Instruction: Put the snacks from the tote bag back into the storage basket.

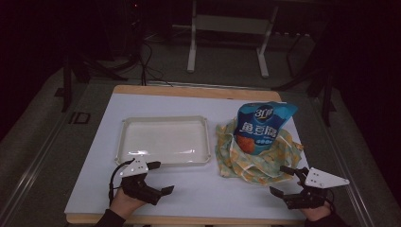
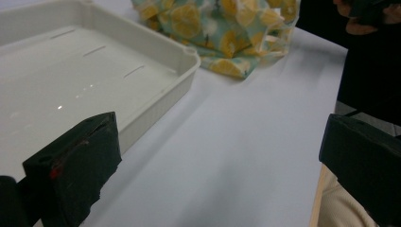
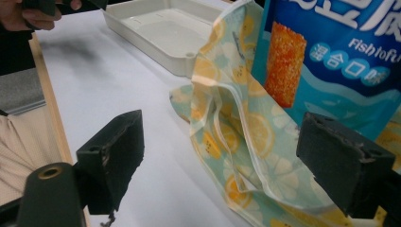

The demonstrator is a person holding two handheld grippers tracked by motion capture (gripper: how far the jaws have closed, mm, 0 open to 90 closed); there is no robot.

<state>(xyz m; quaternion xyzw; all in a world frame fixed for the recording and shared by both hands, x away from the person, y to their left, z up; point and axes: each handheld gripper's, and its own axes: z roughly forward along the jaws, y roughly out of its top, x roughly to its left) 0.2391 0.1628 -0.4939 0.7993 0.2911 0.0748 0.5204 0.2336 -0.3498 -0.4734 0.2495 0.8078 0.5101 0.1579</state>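
Observation:
A blue snack bag (image 1: 261, 127) printed "Fish tofu" (image 3: 340, 61) stands upright inside a lemon-print cloth bag (image 1: 255, 158) (image 3: 236, 127) (image 2: 222, 33) on the white table, right of centre. An empty white tray (image 1: 163, 140) (image 2: 71, 71) (image 3: 161, 33) lies to its left. My right gripper (image 1: 282, 180) (image 3: 236, 165) is open near the front right edge, its jaws spread in front of the cloth bag's near corner and touching nothing. My left gripper (image 1: 160, 178) (image 2: 222, 170) is open near the tray's front edge, with bare table between its jaws.
The white table top (image 1: 203, 189) has a wooden rim at front and back. A metal stand (image 1: 227, 38) and cables lie on the dark floor beyond the table. The person's other hand (image 3: 28, 14) shows far off in the right gripper view.

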